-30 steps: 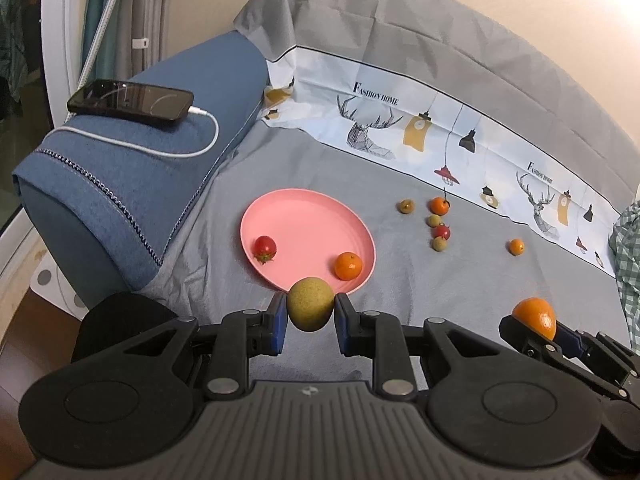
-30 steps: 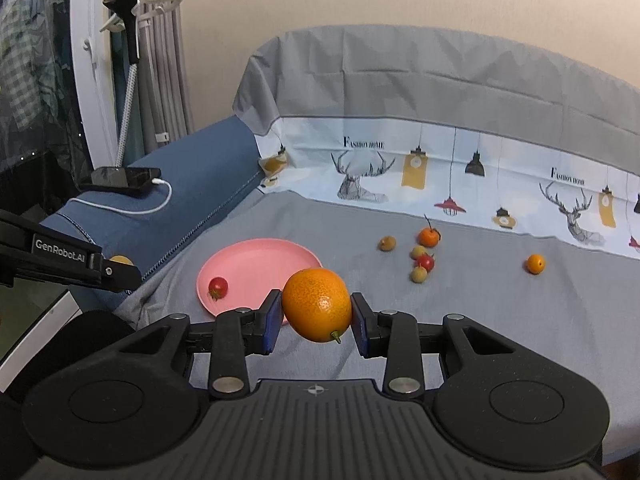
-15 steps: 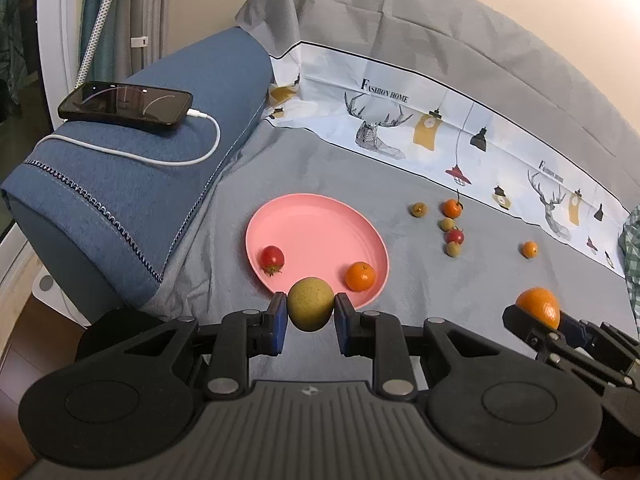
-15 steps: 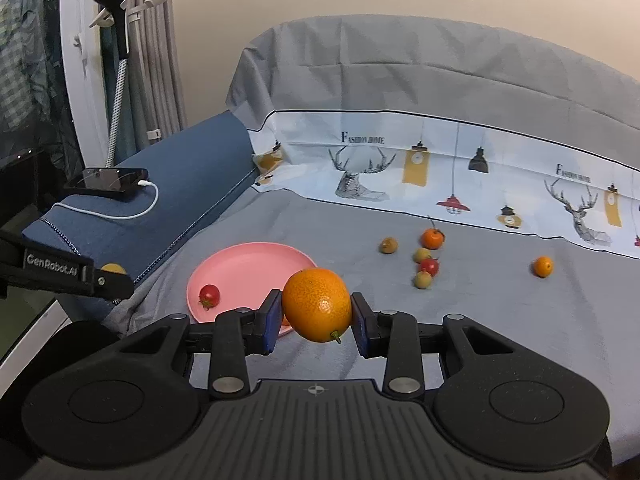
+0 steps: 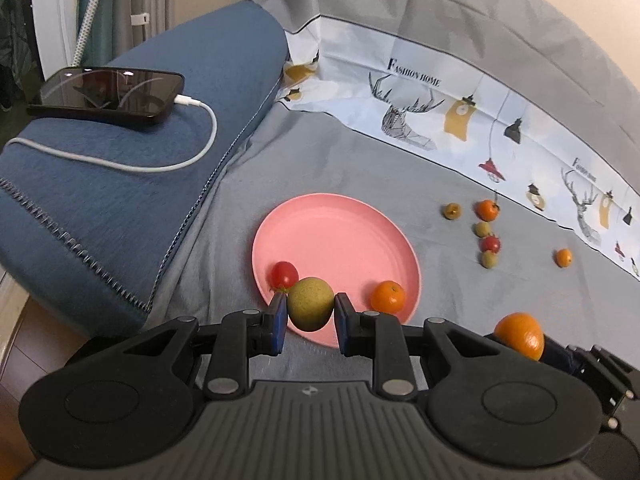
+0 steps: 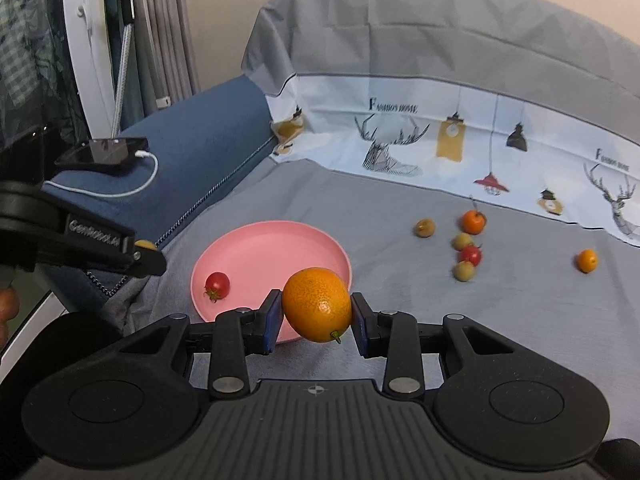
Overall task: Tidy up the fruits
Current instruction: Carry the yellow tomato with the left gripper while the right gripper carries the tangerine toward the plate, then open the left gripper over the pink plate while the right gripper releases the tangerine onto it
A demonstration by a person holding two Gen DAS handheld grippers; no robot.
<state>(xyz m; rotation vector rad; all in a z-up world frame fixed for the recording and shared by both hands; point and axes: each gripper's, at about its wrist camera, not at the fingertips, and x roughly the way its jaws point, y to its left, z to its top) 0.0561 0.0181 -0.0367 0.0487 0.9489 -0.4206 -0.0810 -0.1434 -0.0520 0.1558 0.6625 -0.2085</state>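
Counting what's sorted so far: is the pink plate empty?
Not empty. The pink plate holds a cherry tomato and a small orange.

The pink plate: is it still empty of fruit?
No: the pink plate already holds a red tomato and a small orange.

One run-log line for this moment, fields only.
left claw: shut on green fruit | right claw: shut on orange | pink plate: tomato, small orange | loose on sheet: six
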